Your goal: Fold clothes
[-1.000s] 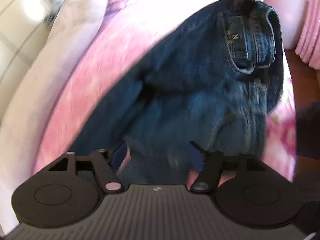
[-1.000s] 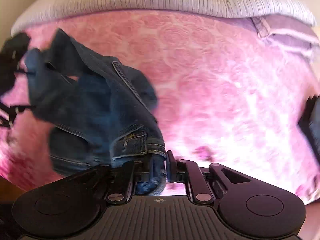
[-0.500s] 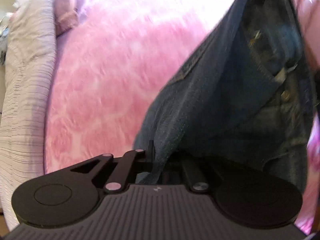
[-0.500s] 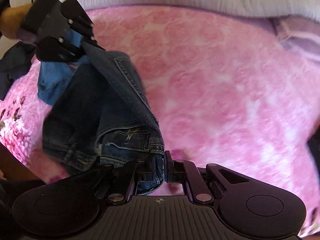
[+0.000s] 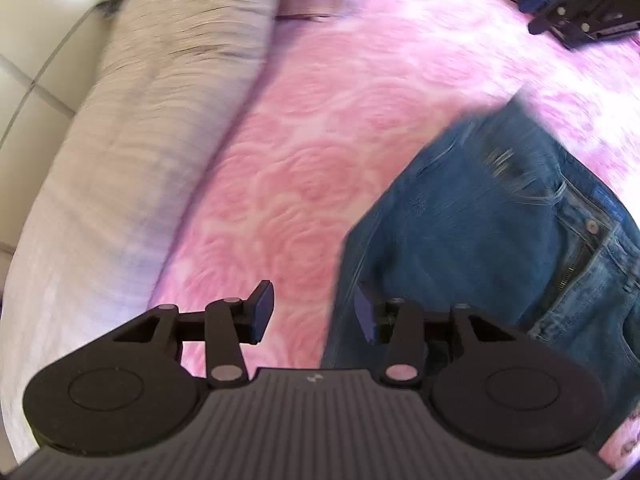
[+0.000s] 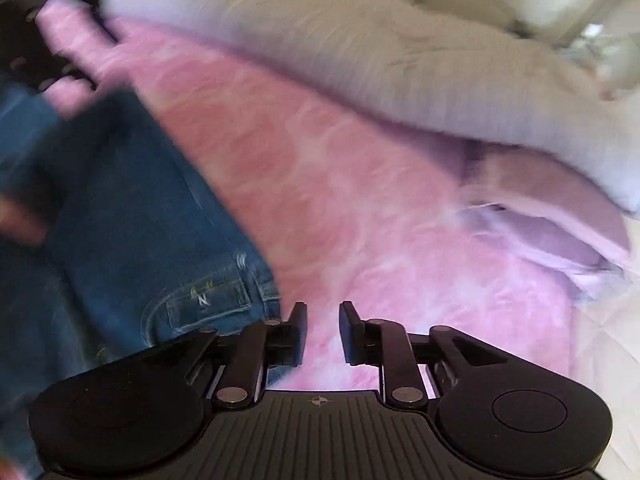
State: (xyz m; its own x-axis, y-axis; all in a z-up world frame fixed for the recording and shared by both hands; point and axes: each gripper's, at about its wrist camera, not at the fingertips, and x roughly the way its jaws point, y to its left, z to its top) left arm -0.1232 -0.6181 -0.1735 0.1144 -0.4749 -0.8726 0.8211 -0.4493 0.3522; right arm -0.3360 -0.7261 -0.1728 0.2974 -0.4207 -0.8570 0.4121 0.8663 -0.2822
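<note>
The left gripper (image 5: 314,312) has just been opening; its jaws stand apart with nothing pinched, the pink bedspread (image 5: 304,184) showing through the gap. Its right-hand finger (image 5: 366,316) sits over the edge of the jeans, with no cloth between the pads. The right gripper (image 6: 323,330) has likewise just been opening, and its jaws are parted by a narrow gap that shows only bedspread; the jeans' edge runs just beside its left-hand finger (image 6: 298,328), outside the gap.

The jeans (image 5: 492,240) are mid-blue denim with paler stitching, lying released on the bedspread. In the left wrist view the front faces up: an open fly with a metal zip and a button at the waistband, and a curved front pocket seam beside it. In the right wrist view a stitched patch with a small letter mark (image 6: 204,300) lies near the gripper, and the denim spreads away from it toward the view's left edge. Much of the cloth is blurred.

Beyond the jeans the rose-patterned bedspread runs on to a pale ribbed blanket (image 5: 152,120) bunched along its far side, with a mauve pillow (image 6: 552,232) tucked against it.
</note>
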